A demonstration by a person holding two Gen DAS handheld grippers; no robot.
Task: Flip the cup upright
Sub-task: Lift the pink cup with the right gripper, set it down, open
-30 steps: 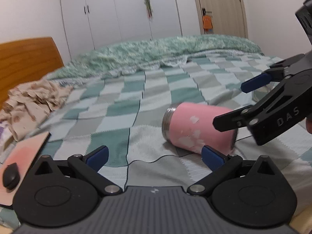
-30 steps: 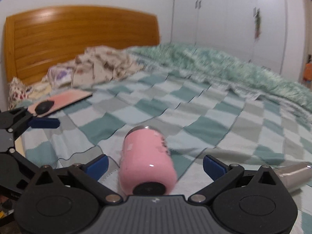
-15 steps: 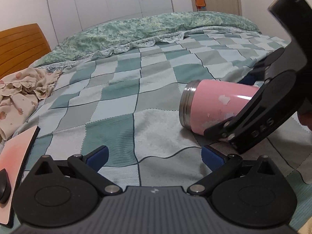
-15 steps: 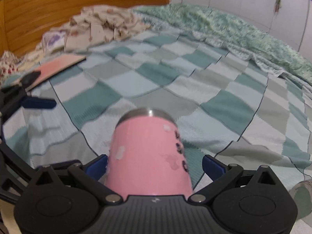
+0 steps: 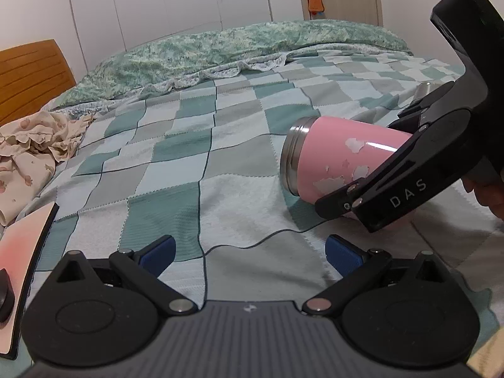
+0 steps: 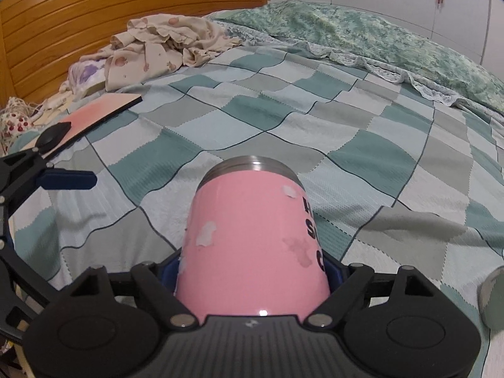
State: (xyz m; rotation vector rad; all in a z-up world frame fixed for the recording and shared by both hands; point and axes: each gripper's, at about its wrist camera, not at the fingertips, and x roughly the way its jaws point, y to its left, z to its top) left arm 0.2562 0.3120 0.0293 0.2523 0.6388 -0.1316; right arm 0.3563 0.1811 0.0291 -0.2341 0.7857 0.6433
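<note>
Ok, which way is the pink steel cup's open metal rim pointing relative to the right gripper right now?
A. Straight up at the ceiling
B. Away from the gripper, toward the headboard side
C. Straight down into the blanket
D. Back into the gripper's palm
B: the pink steel cup lies with its base end between the right gripper fingers, and its silver rim faces away across the checked blanket.
</note>
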